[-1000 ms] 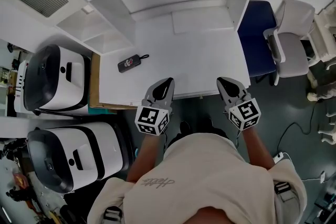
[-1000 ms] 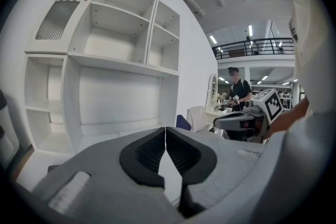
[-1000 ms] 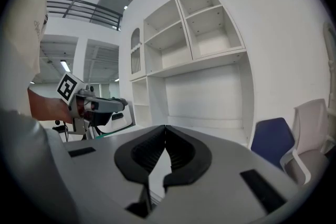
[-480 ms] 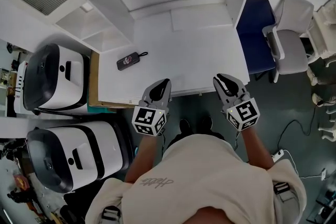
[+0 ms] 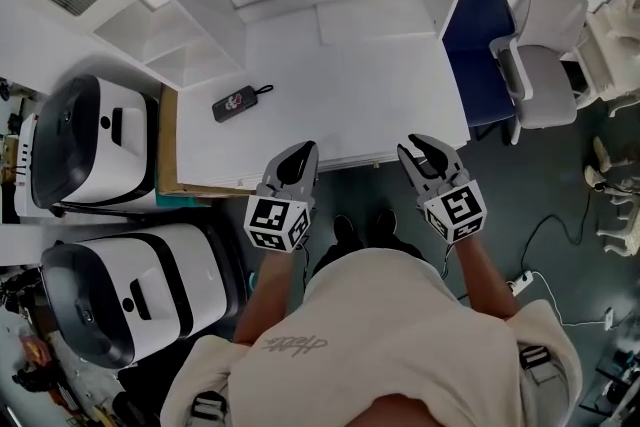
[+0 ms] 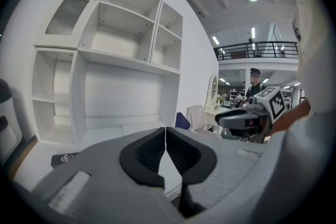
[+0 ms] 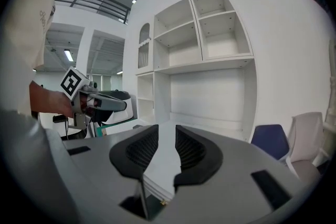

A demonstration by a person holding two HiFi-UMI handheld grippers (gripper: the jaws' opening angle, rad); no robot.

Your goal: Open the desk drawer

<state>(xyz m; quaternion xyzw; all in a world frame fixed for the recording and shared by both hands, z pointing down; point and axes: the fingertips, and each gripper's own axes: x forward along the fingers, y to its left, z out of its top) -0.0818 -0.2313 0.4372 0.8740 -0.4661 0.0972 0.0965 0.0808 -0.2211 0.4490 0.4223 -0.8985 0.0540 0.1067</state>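
Head view: drawer [image 5: 360, 158] under near edge of desk [image 5: 340, 75], long axis left to right, front flush, judged not yet opened. Left gripper [image 5: 301, 153] and right gripper [image 5: 417, 150] at that edge, one toward each end; right nearer a small fitting [image 5: 378, 161] on the front, possibly the pull. Left gripper view: jaws together, nothing held. Right gripper view: jaws slightly apart, empty, desk edge seen through the gap, front hanging just below, which head view barely shows.

Left tongs [image 5: 303, 149] pressed together, right tongs [image 5: 419, 147] slightly parted, both held out side by side
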